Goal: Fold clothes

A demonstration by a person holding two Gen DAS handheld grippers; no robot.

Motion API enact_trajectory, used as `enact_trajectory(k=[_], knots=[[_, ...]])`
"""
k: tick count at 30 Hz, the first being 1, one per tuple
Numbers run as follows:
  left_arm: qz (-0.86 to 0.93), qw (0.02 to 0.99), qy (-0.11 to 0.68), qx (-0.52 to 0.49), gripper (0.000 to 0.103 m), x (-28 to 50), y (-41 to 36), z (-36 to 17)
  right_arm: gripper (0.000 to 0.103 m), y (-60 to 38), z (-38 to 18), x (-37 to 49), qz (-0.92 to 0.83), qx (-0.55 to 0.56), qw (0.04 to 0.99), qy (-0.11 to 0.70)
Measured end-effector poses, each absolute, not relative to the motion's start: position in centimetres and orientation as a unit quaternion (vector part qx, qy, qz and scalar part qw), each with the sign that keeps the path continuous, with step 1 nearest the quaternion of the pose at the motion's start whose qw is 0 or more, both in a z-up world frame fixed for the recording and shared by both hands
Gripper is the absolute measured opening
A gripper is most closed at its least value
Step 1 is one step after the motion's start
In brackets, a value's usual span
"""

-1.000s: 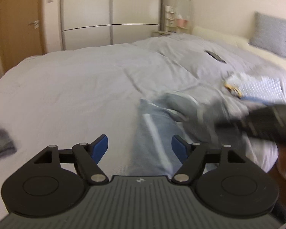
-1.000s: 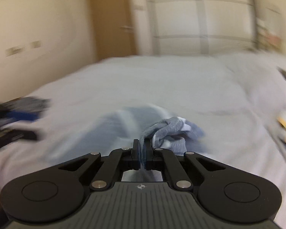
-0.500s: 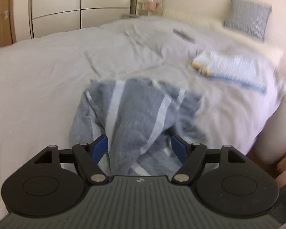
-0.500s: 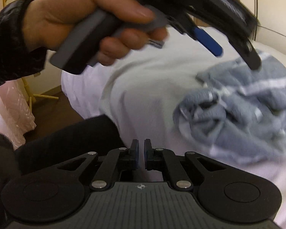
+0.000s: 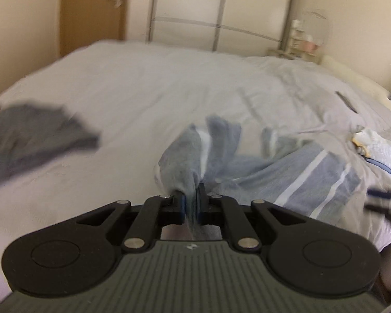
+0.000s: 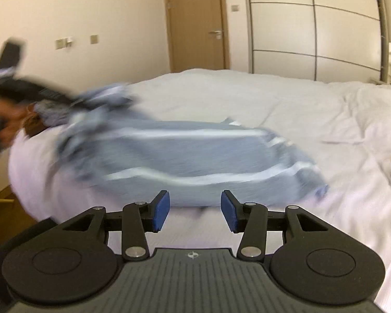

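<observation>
Two grippers work one striped garment point(image 6: 195, 161) on the bed point(image 5: 148, 99). The left gripper point(image 5: 191, 203) has its fingers clenched on a bunched edge of the cloth, lifting it so the fabric rises in a peak off the sheet, probably to pull it taut for spreading or a fold. The right gripper point(image 6: 195, 212) hovers with fingers spread apart and nothing between them, low at the near hem, seemingly lined up to take a second hold. Most of the garment lies rumpled near the bed's edge; blur hides whether any fold is made. A grey cloth point(image 5: 36, 140) lies apart.
</observation>
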State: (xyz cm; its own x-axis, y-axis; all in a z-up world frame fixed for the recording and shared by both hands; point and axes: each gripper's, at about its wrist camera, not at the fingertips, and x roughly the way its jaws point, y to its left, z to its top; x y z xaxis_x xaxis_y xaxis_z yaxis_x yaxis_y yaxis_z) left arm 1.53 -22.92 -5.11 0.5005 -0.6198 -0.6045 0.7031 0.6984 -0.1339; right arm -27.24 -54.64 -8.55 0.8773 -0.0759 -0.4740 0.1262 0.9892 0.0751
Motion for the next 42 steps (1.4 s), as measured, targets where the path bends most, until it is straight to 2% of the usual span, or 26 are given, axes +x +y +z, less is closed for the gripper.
enact_trajectory(k=[3, 8, 11, 15, 17, 19, 21, 26, 27, 28, 29, 30, 33, 34, 36, 37, 42], knots=[[-0.384, 0.859, 0.335, 0.049, 0.006, 1.3, -21.4, -6.2, 0.054, -55.3, -7.8, -25.0, -0.055, 0.045, 0.97, 0.232], [-0.402, 0.856, 0.326, 0.004, 0.005, 1.4, -19.6, -6.6, 0.056, -55.0, -7.4, -20.4, -0.038, 0.015, 0.968, 0.249], [-0.408, 0.861, 0.304, 0.001, 0.006, 3.2, -19.7, -5.1, 0.06, -52.9, -7.3, -18.0, -0.002, -0.021, 0.968, 0.251], [-0.377, 0.883, 0.279, 0.02, 0.011, 5.2, -19.5, -2.9, 0.073, -50.5, -6.6, -14.7, 0.045, -0.093, 0.962, 0.251], [-0.355, 0.894, 0.273, 0.027, 0.011, 5.8, -18.8, -2.3, 0.073, -49.9, -6.2, -13.0, 0.048, -0.132, 0.957, 0.252], [-0.336, 0.898, 0.282, 0.026, 0.016, 5.7, -17.5, -2.6, 0.075, -50.2, -6.3, -11.2, 0.036, -0.149, 0.954, 0.259], [-0.326, 0.896, 0.3, 0.026, 0.027, 5.5, -16.6, -3.4, 0.077, -51.5, -6.7, -9.6, 0.011, -0.141, 0.952, 0.273], [-0.355, 0.884, 0.303, 0.033, 0.038, 4.8, -18.3, -4.6, 0.077, -55.4, -8.8, -6.6, -0.033, -0.098, 0.942, 0.32], [-0.366, 0.88, 0.3, 0.036, 0.04, 4.7, -19.1, -4.6, 0.072, -56.2, -9.3, -6.4, -0.026, -0.078, 0.939, 0.335], [-0.376, 0.877, 0.297, 0.039, 0.041, 4.7, -19.9, -4.6, 0.045, -57.0, -9.7, -6.6, -0.009, -0.049, 0.936, 0.349], [-0.385, 0.874, 0.294, 0.043, 0.041, 4.6, -20.6, -4.6, 0.027, -57.4, -9.8, -7.1, 0.009, -0.023, 0.933, 0.36], [-0.394, 0.871, 0.29, 0.049, 0.042, 4.5, -21.4, -4.6, 0.0, -57.5, -9.8, -7.8, 0.024, -0.003, 0.929, 0.369], [-0.414, 0.862, 0.285, 0.063, 0.043, 4.2, -23.6, -4.7, 0.0, -55.8, -10.0, -11.3, 0.032, -0.032, 0.923, 0.381], [-0.418, 0.861, 0.283, 0.068, 0.046, 4.0, -24.2, -4.7, 0.0, -55.3, -10.2, -12.6, 0.037, -0.035, 0.921, 0.387], [-0.414, 0.864, 0.276, 0.083, 0.063, 4.1, -25.5, -4.5, 0.0, -54.4, -10.7, -15.2, 0.043, -0.042, 0.914, 0.4], [-0.408, 0.866, 0.274, 0.09, 0.065, 4.3, -26.2, -4.5, 0.0, -53.7, -11.4, -15.9, 0.043, -0.048, 0.91, 0.41], [-0.363, 0.873, 0.3, 0.127, 0.068, 7.1, -28.3, -5.4, 0.0, -53.9, -10.1, -17.6, 0.03, -0.043, 0.916, 0.397]])
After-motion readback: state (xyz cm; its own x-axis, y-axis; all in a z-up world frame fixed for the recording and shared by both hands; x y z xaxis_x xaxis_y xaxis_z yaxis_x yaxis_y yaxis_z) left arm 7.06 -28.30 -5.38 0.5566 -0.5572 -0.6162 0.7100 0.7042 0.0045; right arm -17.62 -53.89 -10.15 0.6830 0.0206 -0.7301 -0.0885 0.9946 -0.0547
